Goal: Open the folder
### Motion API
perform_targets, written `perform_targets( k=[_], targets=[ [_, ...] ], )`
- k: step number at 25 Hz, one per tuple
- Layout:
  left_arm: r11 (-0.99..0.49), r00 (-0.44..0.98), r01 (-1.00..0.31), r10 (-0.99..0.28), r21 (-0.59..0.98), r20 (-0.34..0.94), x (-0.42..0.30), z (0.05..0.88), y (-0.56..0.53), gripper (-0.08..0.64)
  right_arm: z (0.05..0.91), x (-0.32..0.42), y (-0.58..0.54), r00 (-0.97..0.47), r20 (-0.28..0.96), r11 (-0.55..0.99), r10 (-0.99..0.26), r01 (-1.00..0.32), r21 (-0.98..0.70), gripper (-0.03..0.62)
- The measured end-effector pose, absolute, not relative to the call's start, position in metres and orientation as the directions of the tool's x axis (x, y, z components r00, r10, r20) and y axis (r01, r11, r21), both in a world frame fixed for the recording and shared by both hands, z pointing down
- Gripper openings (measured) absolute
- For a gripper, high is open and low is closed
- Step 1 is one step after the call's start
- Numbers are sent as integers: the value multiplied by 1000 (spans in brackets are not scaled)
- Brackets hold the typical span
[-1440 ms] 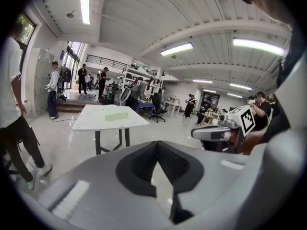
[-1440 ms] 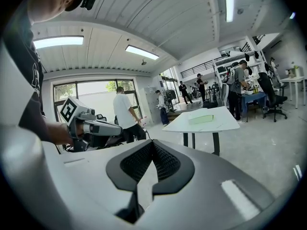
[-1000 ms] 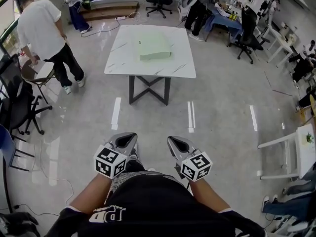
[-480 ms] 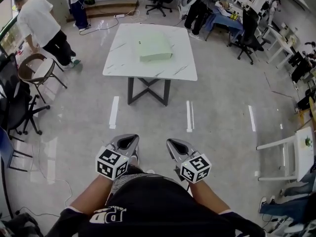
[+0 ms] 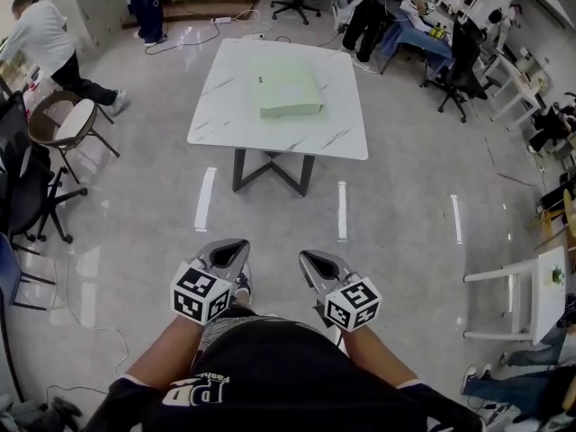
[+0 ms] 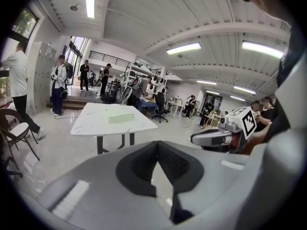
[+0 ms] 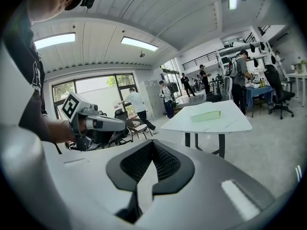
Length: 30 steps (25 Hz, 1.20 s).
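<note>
- We hold the left gripper (image 5: pixel 229 250) low in front of our body, on the near side of the table (image 5: pixel 225 115) and well apart from it. Its jaws meet at the tips and nothing is between them.
- The right gripper (image 5: pixel 315 261) sits just beside the left one, equally far back from the table. Its jaws are also fully closed and grip nothing.
- Both grippers point toward the table, tilted a little downward.
- Two white floor strips (image 5: pixel 203 199) lie between the grippers and the table, just short of its near edge.
- The table is white with grey veining and stands on a dark crossed base (image 5: pixel 270 167).
- The pale green folder (image 5: pixel 288 86) lies flat and closed on the table top, right of the table's middle and towards its far side. It is well apart from both sets of fingers and neither gripper touches it.
- A chair with a round seat (image 5: pixel 63 120) stands to the left of the table.
- A person in a white shirt (image 5: pixel 36 39) bends over further left of the table.
- Beyond the table's far right corner, people (image 5: pixel 378 12) sit at desks.
</note>
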<state>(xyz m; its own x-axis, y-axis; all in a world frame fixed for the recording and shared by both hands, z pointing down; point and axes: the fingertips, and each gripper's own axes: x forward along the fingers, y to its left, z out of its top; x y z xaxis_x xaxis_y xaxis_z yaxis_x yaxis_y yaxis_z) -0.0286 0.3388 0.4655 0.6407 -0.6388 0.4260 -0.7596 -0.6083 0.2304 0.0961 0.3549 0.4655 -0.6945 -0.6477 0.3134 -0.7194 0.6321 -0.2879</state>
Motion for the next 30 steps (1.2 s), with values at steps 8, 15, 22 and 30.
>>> perform_targets(
  k=[8,15,22,30],
  targets=[
    [-628,657,-745,-636,223,406,-44,457,272,52,455,77,290,-682,324,628,-656,-731,-268,0],
    [-650,678,-726,-620,226,395,-65,453,222,52,450,55,241,-661,335,613,-671,-749,-249,0],
    [-664,693,-713,-618,227,370,-90,451,169,52,453,34,194,-639,356,601,-681,-767,-226,0],
    [-687,708,-693,-590,220,388,-123,465,126,52,461,-1,152,-624,350,585,-698,-780,-224,0]
  ],
)
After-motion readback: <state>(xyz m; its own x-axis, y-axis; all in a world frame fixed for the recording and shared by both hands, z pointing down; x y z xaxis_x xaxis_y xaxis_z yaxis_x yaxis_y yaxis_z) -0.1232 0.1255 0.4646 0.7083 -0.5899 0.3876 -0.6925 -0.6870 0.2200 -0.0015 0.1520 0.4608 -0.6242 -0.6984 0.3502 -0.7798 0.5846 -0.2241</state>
